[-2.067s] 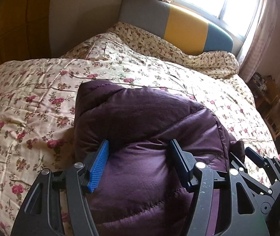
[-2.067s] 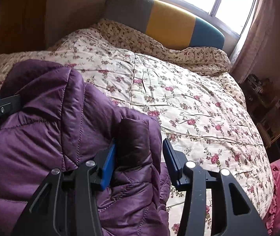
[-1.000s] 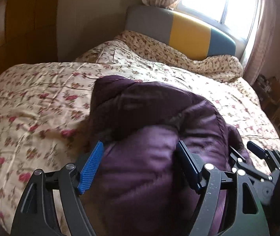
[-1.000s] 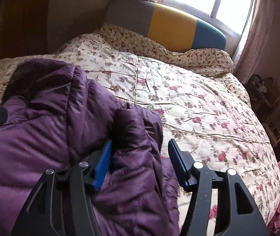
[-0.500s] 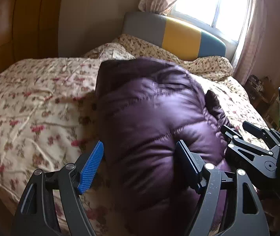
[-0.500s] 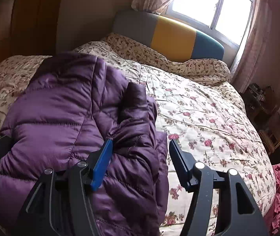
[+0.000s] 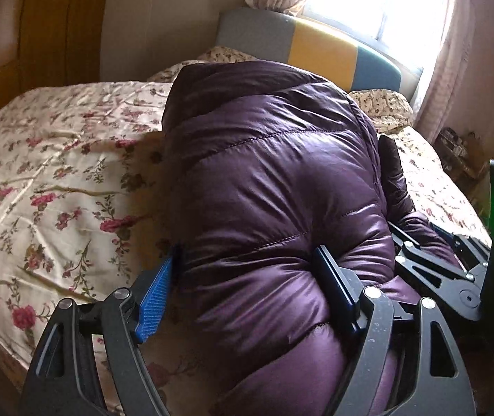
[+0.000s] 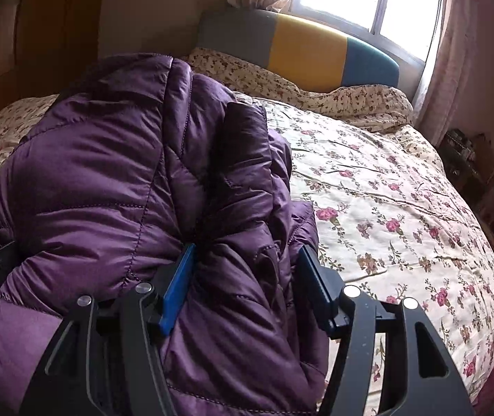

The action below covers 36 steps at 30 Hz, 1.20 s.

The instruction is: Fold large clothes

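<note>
Pulled back toward the near edge of the bed (image 8: 403,187) since a second ago, purple down jacket (image 7: 274,180) bunched thick, clenched in left gripper (image 7: 247,287) and right gripper (image 8: 247,277) jaws alike, probably ready for smoothing the fold.

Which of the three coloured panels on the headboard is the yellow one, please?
The middle panel of the headboard: the grey panel lies left of it, the teal panel right, nearer the window.
</note>
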Motion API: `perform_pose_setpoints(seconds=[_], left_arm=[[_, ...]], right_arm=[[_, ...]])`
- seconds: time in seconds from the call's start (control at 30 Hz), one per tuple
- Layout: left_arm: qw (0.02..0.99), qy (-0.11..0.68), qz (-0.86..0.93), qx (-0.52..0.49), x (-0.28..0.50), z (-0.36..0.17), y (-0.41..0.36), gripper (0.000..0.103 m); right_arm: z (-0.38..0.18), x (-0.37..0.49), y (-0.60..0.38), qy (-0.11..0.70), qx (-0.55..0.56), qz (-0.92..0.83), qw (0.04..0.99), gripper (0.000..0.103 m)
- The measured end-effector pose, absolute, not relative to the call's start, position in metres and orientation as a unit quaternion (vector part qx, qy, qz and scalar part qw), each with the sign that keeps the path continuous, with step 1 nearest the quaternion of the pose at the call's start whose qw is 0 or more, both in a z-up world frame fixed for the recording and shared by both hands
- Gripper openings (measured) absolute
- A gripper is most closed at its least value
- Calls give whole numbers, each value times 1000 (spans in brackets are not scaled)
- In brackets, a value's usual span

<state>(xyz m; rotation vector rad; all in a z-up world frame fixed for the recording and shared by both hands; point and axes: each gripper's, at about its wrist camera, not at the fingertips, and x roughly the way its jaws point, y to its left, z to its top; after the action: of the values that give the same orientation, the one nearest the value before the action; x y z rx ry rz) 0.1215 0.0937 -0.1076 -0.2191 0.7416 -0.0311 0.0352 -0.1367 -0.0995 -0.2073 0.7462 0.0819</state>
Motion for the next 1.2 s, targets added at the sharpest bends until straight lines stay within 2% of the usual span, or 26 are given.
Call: perform_pose_setpoints(seconds=[0.07,0.13,0.23,0.3,0.43,0.6,0.67,1.2], left_arm=[[926,362,-11,-110,120,-102,95,79],[927,360,1,-105,116,-93,95,86],[929,354,12,-102,108,-81,95,88],[934,344,21,-95,100,-70,94,94],[938,336,35,-83,86,-56,91,95],[940,332,43,-70,72,-46,88,96],[941,328,45,-70,65,-44,88,99],[945,319,57,-50,47,-34,65,99]], right_arm=[[-94,34,-137,363,-99,38,926,60],[-85,28,-136,361,-98,34,927,61],[-71,21,-137,358,-91,28,929,68],[-61,14,-136,353,-92,27,931,74],[-43,0,-138,347,-85,30,933,79],[-33,-20,-137,351,-81,27,932,89],[-32,-29,-138,351,-83,28,932,91],[-23,-54,-166,355,-55,16,933,94]])
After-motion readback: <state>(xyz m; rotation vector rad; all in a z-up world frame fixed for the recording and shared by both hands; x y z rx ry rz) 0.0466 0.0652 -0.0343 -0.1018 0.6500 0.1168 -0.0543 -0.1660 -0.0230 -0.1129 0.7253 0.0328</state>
